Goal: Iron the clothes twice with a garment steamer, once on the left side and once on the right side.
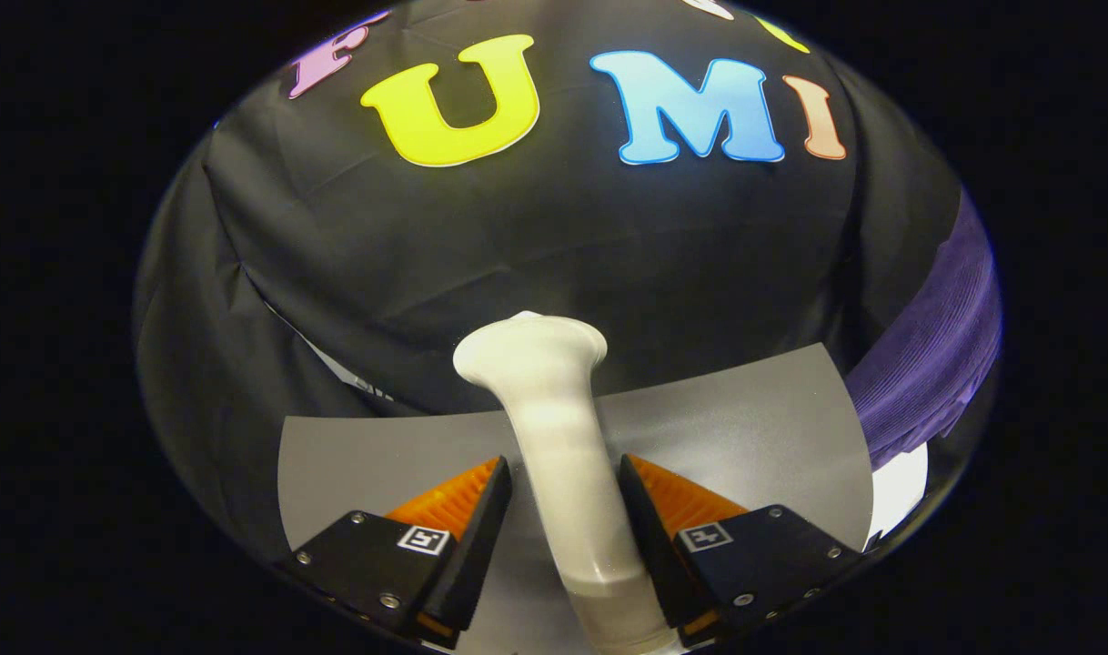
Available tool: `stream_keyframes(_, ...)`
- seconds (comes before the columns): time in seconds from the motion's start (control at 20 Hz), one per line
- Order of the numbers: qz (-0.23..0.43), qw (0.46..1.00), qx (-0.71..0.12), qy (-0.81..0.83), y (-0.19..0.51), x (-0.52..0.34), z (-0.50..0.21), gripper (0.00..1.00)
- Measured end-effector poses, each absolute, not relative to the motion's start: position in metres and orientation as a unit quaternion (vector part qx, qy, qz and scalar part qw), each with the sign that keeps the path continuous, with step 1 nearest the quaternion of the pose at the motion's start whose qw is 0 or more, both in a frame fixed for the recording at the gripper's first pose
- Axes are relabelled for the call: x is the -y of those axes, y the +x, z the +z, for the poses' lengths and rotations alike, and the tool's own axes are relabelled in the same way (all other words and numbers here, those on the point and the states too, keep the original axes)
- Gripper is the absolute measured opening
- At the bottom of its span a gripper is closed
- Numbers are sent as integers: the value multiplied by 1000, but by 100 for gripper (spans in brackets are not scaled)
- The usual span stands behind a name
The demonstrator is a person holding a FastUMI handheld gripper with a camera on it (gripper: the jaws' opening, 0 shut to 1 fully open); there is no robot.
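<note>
A white garment steamer (554, 428) stands upright between my fingers, its flared head rising above them toward the black booth wall. My gripper (565, 478) is shut on the steamer's handle, both fingers pressing its sides. A purple ribbed garment (936, 346) hangs well off to the right of the steamer, beyond the right finger.
A grey table surface (754, 418) lies under and ahead of the fingers. The black cloth wall (536, 236) rises just behind it. A white patch (900, 487) shows below the purple garment at the table's right edge.
</note>
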State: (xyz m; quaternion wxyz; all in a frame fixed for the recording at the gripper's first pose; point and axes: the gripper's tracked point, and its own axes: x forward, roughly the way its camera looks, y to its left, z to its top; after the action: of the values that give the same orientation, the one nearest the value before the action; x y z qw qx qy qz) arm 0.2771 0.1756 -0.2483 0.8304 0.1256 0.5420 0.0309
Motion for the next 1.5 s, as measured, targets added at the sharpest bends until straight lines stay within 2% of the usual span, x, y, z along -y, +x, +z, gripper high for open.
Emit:
stream_keyframes(0.05, 31, 832, -541, 121, 278, -173, -249, 71)
stream_keyframes(0.1, 33, 833, -539, 121, 277, -171, -248, 56)
stream_keyframes(0.5, 26, 852, -508, 122, 275, -168, -248, 42)
stream_keyframes(0.75, 58, 871, -474, 116, 270, -178, -238, 39)
stream_keyframes(0.9, 98, 894, -422, 116, 264, -186, -204, 37)
stream_keyframes(1.5, 64, 951, -290, 80, 160, -89, -123, 37)
